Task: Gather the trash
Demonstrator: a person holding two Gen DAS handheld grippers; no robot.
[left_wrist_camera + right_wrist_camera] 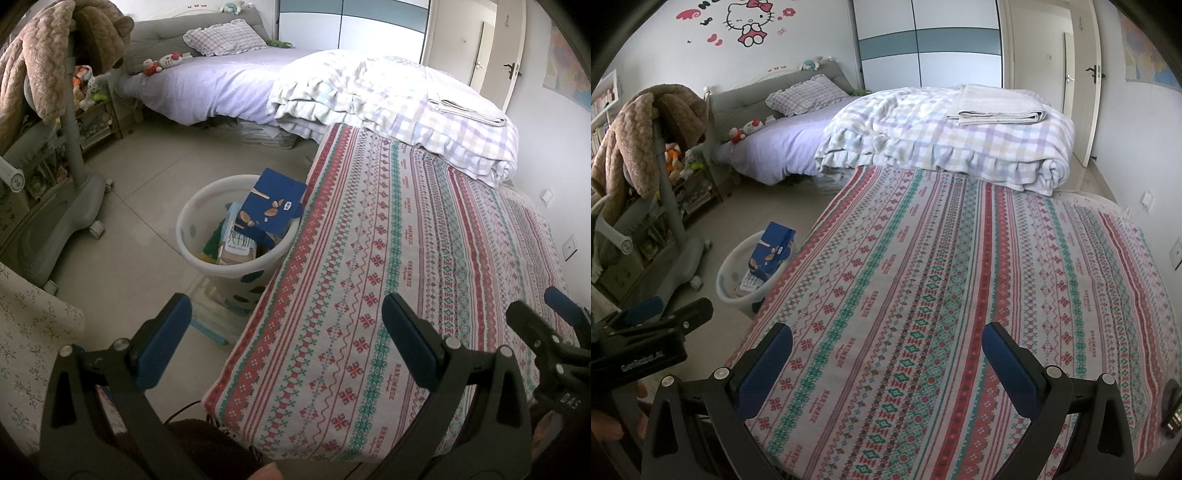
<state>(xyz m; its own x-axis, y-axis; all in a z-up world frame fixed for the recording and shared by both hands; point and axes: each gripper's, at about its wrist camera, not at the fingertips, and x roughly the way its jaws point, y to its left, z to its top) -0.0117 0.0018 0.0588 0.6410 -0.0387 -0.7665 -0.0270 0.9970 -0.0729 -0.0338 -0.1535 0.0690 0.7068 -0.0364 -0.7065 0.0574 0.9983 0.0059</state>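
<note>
A white trash bin [192,225] stands on the floor against the left edge of the table. In it are a blue carton [271,208] sticking up over the rim and a pale milk carton [238,249]. The bin also shows in the right wrist view [729,273] with the blue carton [772,251]. My left gripper [288,317] is open and empty, over the table's near left edge, short of the bin. My right gripper [886,343] is open and empty above the patterned tablecloth [942,277].
A folded plaid quilt [942,147] with a folded towel [997,105] lies at the table's far end. A bed [207,85] stands behind. A grey wheeled chair [70,184] draped with a brown blanket is left of the bin. A door [1086,74] is at right.
</note>
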